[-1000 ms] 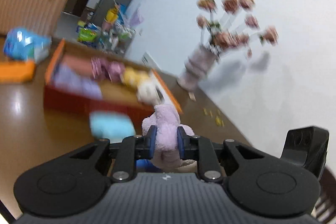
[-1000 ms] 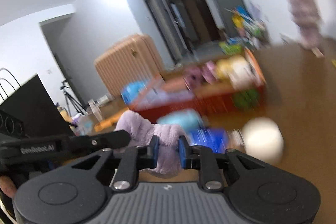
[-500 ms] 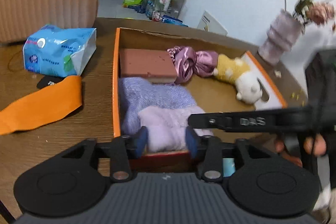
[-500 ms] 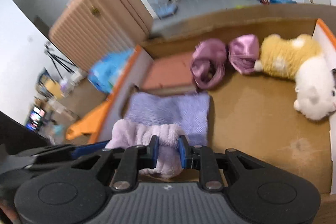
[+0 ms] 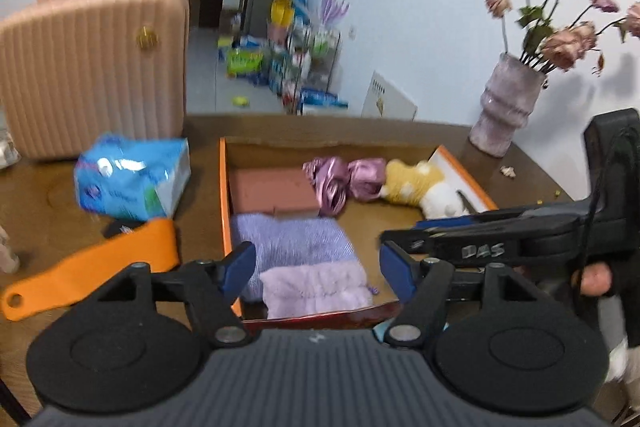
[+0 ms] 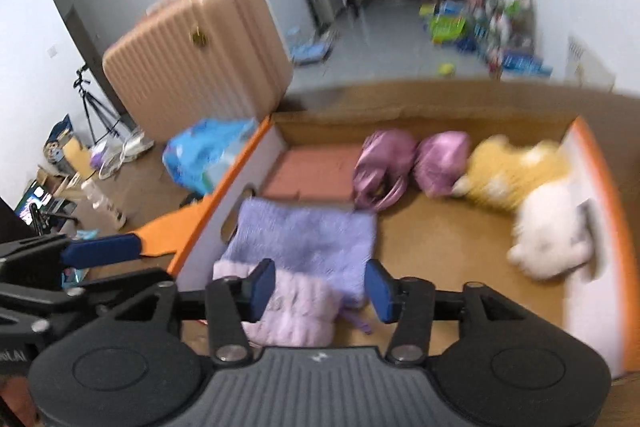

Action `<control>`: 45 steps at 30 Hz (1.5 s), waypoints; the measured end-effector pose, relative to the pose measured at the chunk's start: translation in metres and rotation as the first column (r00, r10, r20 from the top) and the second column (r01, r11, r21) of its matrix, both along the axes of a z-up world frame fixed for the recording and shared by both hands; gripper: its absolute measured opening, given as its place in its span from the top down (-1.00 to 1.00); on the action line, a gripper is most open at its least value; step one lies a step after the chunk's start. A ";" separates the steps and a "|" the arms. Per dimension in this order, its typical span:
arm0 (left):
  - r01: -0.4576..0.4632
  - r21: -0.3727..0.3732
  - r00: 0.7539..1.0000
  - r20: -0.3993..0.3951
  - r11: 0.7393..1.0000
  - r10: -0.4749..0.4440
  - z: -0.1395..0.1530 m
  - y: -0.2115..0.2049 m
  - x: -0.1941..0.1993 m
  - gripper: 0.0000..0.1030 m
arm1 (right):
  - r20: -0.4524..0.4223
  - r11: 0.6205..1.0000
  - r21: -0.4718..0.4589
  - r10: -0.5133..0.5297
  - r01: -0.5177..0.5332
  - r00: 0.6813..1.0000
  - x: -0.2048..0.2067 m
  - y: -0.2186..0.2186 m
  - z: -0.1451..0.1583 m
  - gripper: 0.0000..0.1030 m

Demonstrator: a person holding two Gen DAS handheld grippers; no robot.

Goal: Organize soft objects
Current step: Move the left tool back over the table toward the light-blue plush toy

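Orange-rimmed box [image 5: 225, 187]: sits on the brown table [image 5: 48, 227], long side toward the cameras.
Lilac fluffy cloth [image 5: 314, 291]: lies inside the box at its near left corner, against the near wall, touching the purple knitted cloth [image 5: 292, 237] behind it.
Reddish-brown folded cloth [image 5: 272, 191]: in the far left corner of the box, behind the purple knitted cloth.
Two shiny pink bundles [image 5: 346, 181]: along the far wall, near its middle, side by side.
Yellow and white plush toy [image 5: 424, 187]: at the right end of the box, touching the pink bundles.
Left gripper [image 5: 318, 269]: jaws spread wide, holding nothing, above the near wall with the lilac fluffy cloth seen between the fingers.
Right gripper [image 6: 320, 287]: jaws apart, empty, over the near left part of the box; the lilac cloth lies below its left finger.
Table, left of the box: blue tissue pack [image 5: 132, 183], orange strap [image 5: 88, 275].
Far right corner of the table: vase of dried flowers [image 5: 506, 107].
Behind the table: pink suitcase [image 5: 92, 75].
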State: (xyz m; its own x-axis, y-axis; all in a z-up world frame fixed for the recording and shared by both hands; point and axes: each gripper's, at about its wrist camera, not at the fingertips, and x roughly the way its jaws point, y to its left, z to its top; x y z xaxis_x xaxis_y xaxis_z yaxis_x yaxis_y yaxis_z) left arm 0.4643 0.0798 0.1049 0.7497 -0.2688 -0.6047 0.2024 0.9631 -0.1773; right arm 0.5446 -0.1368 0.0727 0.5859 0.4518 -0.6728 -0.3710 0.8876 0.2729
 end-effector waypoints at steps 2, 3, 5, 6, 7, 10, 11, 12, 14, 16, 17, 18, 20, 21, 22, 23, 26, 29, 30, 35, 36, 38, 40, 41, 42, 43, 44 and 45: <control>-0.002 0.001 1.000 0.027 1.000 0.002 0.013 -0.002 -0.014 -0.38 | 0.056 0.999 -0.023 -0.020 0.021 0.998 -0.017 -0.015 0.019 -0.04; -0.005 0.006 0.999 0.045 1.000 0.004 0.020 -0.004 -0.024 -0.38 | 0.080 0.999 -0.032 -0.029 0.032 0.996 -0.024 -0.022 0.028 -0.05; -0.012 0.015 0.997 0.081 1.000 0.011 0.032 -0.007 -0.041 -0.45 | 0.125 0.997 -0.040 -0.053 0.058 0.991 -0.043 -0.040 0.046 -0.07; -0.015 0.019 0.995 0.098 1.000 0.013 0.037 -0.009 -0.049 -0.46 | 0.145 0.996 -0.046 -0.064 0.071 0.987 -0.053 -0.049 0.054 -0.07; -0.016 0.026 0.993 0.117 1.000 0.013 0.043 -0.011 -0.060 -0.47 | 0.168 0.995 -0.051 -0.075 0.085 0.983 -0.064 -0.060 0.063 -0.08; -0.023 0.034 0.987 0.161 0.999 0.017 0.056 -0.016 -0.087 -0.59 | 0.242 0.990 -0.071 -0.104 0.124 0.965 -0.098 -0.085 0.082 -0.18; -0.026 0.030 0.983 0.181 0.999 0.020 0.060 -0.017 -0.097 -0.69 | 0.266 0.988 -0.077 -0.113 0.138 0.957 -0.108 -0.092 0.086 -0.23; -0.029 0.030 0.980 0.200 0.999 0.022 0.063 -0.019 -0.105 -0.73 | 0.288 0.985 -0.081 -0.122 0.151 0.950 -0.119 -0.100 0.090 -0.30; -0.041 0.038 0.971 0.235 0.998 0.031 0.069 -0.024 -0.123 -0.77 | 0.328 0.982 -0.085 -0.133 0.169 0.935 -0.140 -0.111 0.097 -0.35; -0.039 0.038 0.967 0.254 0.999 0.028 0.074 -0.029 -0.138 -0.80 | 0.362 0.981 -0.082 -0.137 0.178 0.922 -0.160 -0.122 0.103 -0.36; -0.041 0.038 0.964 0.265 0.998 0.029 0.076 -0.031 -0.146 -0.82 | 0.376 0.980 -0.079 -0.140 0.183 0.916 -0.169 -0.127 0.106 -0.37; -0.042 0.042 0.961 0.275 0.998 0.029 0.078 -0.034 -0.153 -0.82 | 0.391 0.979 -0.072 -0.147 0.190 0.908 -0.178 -0.132 0.109 -0.40; -0.045 0.052 0.954 0.297 0.998 0.028 0.079 -0.038 -0.167 -0.86 | 0.417 0.978 -0.059 -0.157 0.199 0.895 -0.195 -0.137 0.112 -0.46; -0.049 0.056 0.951 0.308 0.997 0.029 0.079 -0.040 -0.174 -0.86 | 0.430 0.978 -0.052 -0.159 0.200 0.889 -0.202 -0.139 0.112 -0.50; -0.052 0.058 0.948 0.317 0.997 0.031 0.077 -0.042 -0.181 -0.87 | 0.444 0.978 -0.047 -0.160 0.201 0.882 -0.211 -0.141 0.111 -0.50; -0.052 0.058 0.945 0.325 0.997 0.031 0.075 -0.044 -0.189 -0.88 | 0.456 0.979 -0.047 -0.157 0.200 0.876 -0.219 -0.142 0.109 -0.50; -0.061 0.052 0.939 0.342 0.997 0.039 0.064 -0.045 -0.208 -0.92 | 0.485 0.980 -0.059 -0.140 0.192 0.863 -0.242 -0.143 0.099 -0.50; -0.070 0.068 0.927 0.373 0.995 0.040 0.048 -0.050 -0.231 -0.93 | 0.498 0.983 -0.043 -0.135 0.180 0.857 -0.263 -0.143 0.084 -0.54; -0.071 0.077 0.922 0.384 0.995 0.036 0.042 -0.052 -0.240 -0.93 | 0.500 0.985 -0.033 -0.133 0.172 0.856 -0.271 -0.143 0.078 -0.58; -0.071 0.066 0.912 0.409 0.995 0.038 0.008 -0.058 -0.280 -0.97 | 0.506 0.987 -0.013 -0.130 0.158 0.853 -0.308 -0.140 0.044 -0.60; -0.071 0.043 0.914 0.404 0.997 0.048 0.000 -0.059 -0.289 -0.97 | 0.511 0.988 -0.012 -0.128 0.156 0.850 -0.316 -0.138 0.035 -0.62; -0.076 0.018 0.919 0.390 0.997 0.063 -0.013 -0.060 -0.300 -0.98 | 0.521 0.988 -0.031 -0.113 0.151 0.846 -0.333 -0.134 0.017 -0.62; -0.090 -0.007 0.926 0.367 0.996 0.087 -0.026 -0.060 -0.309 -0.98 | 0.526 0.985 -0.052 -0.116 0.167 0.843 -0.347 -0.130 0.000 -0.62; -0.096 -0.027 0.932 0.348 0.995 0.099 -0.033 -0.059 -0.312 -0.99 | 0.527 0.982 -0.061 -0.120 0.178 0.841 -0.353 -0.128 -0.008 -0.62; -0.102 -0.045 0.940 0.322 0.994 0.111 -0.040 -0.058 -0.312 -0.99 | 0.526 0.979 -0.065 -0.132 0.194 0.840 -0.359 -0.127 -0.017 -0.62; -0.112 -0.059 0.948 0.292 0.992 0.124 -0.046 -0.056 -0.311 -0.99 | 0.522 0.977 -0.069 -0.138 0.203 0.842 -0.364 -0.126 -0.024 -0.62; -0.116 -0.057 0.956 0.266 0.992 0.127 -0.051 -0.056 -0.308 -0.99 | 0.514 0.976 -0.071 -0.142 0.207 0.846 -0.366 -0.125 -0.031 -0.62; -0.117 -0.047 0.960 0.250 0.992 0.125 -0.054 -0.055 -0.305 -0.99 | 0.505 0.976 -0.069 -0.145 0.207 0.851 -0.367 -0.124 -0.037 -0.62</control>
State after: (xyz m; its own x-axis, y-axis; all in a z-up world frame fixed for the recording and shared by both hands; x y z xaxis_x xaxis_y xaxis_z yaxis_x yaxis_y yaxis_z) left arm 0.1598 0.0245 0.0508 0.9048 -0.1829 -0.3846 0.1270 0.9779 -0.1663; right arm 0.1774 -0.2611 0.0356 0.9168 0.2459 -0.3146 -0.2634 0.9646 -0.0136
